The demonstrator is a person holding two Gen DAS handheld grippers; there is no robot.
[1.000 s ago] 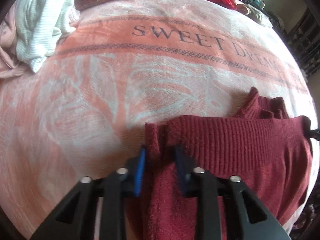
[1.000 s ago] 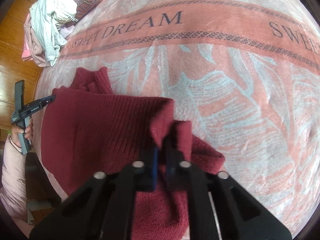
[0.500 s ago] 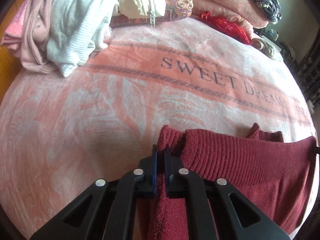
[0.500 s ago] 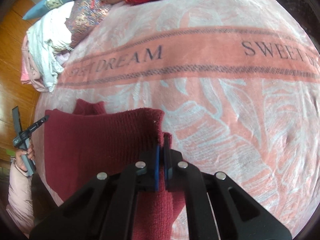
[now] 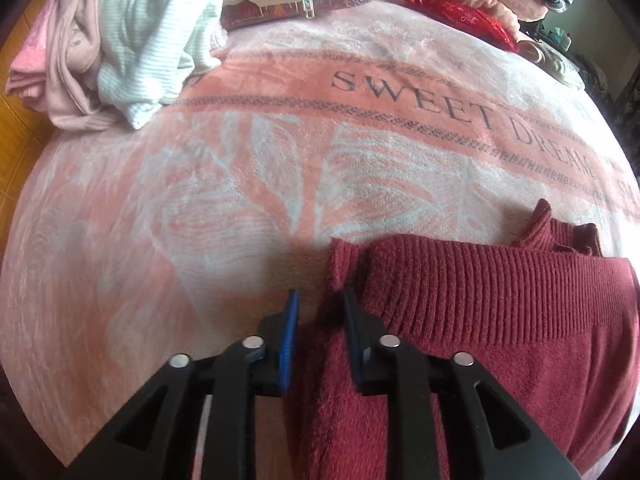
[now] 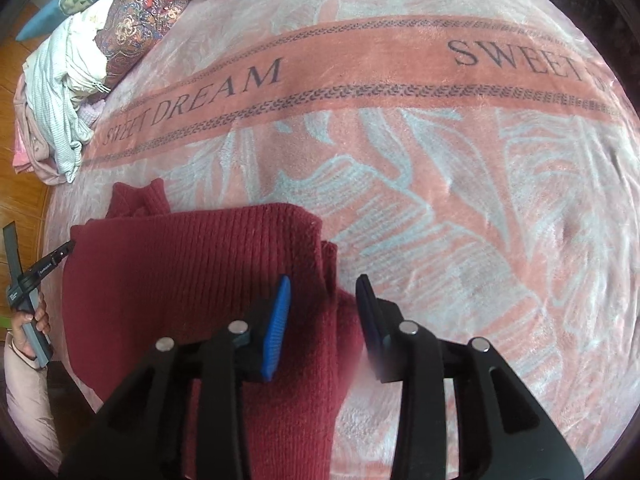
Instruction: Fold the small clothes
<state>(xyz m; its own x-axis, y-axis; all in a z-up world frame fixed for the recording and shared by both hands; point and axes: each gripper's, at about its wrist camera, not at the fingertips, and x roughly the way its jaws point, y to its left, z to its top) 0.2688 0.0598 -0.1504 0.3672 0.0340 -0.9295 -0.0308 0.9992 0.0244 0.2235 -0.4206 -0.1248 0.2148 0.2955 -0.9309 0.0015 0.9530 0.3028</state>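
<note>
Left wrist view. The left gripper [image 5: 318, 316], jaws just opened, has let go of the dark red sweater [image 5: 500, 320]; one corner of the knit lies slack between the parted pads. The sweater rests folded at the near edge of the blanket [image 5: 240, 208]. To finish the release well, lift straight up so the pads do not drag the fold open. Count: one sweater, one pile of unfolded clothes [image 5: 132, 40] at the far left corner.

Right wrist view. The right gripper [image 6: 324, 312], jaws likewise just opened, straddles the sweater's [image 6: 192, 280] other corner without pressing it. Count: one sweater, two grippers, the left gripper [image 6: 52, 260] at the sweater's far side.
</note>
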